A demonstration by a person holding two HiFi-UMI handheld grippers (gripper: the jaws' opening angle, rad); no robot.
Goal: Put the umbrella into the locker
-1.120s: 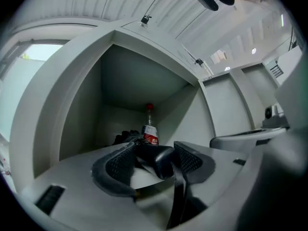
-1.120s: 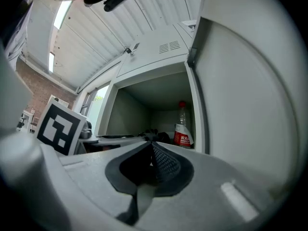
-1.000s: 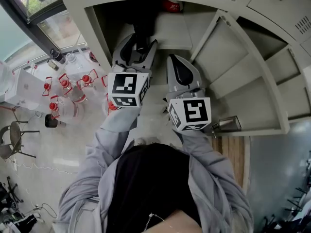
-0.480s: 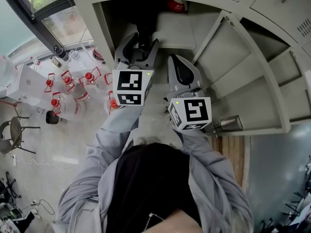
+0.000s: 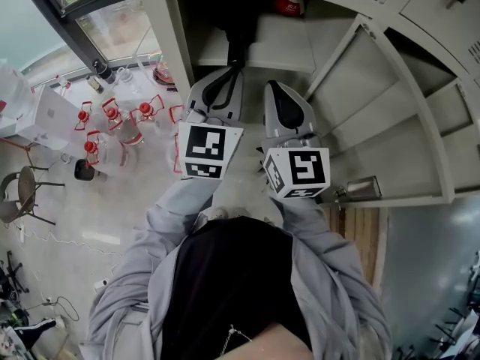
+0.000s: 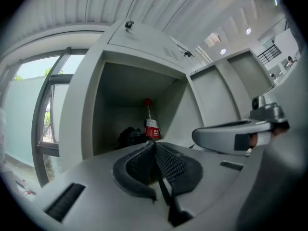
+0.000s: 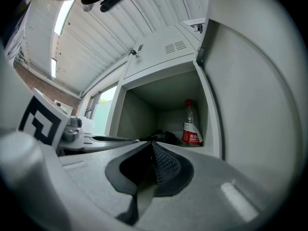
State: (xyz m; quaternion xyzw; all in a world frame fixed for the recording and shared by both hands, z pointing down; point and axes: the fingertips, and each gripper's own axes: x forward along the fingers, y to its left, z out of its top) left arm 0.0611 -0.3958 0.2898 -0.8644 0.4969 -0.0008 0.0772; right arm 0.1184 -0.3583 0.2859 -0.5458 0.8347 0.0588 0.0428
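The grey sheet-metal locker (image 5: 177,43) stands open, its flat door (image 5: 390,118) swung right. Far inside lies the black, crumpled umbrella (image 6: 130,136), just left of a clear plastic bottle (image 6: 152,127) with a red cap and a red label, its print unreadable. The left gripper (image 6: 154,144) has just closed its ribbed jaws on nothing. The right gripper (image 7: 151,144) has its jaws together, empty.

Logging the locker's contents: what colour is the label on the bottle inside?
The bottle label is red; the right gripper view shows it best.

The black, folded umbrella (image 5: 227,17) lies inside the open grey locker (image 5: 264,49), on the left part of its floor, reaching towards the back wall.
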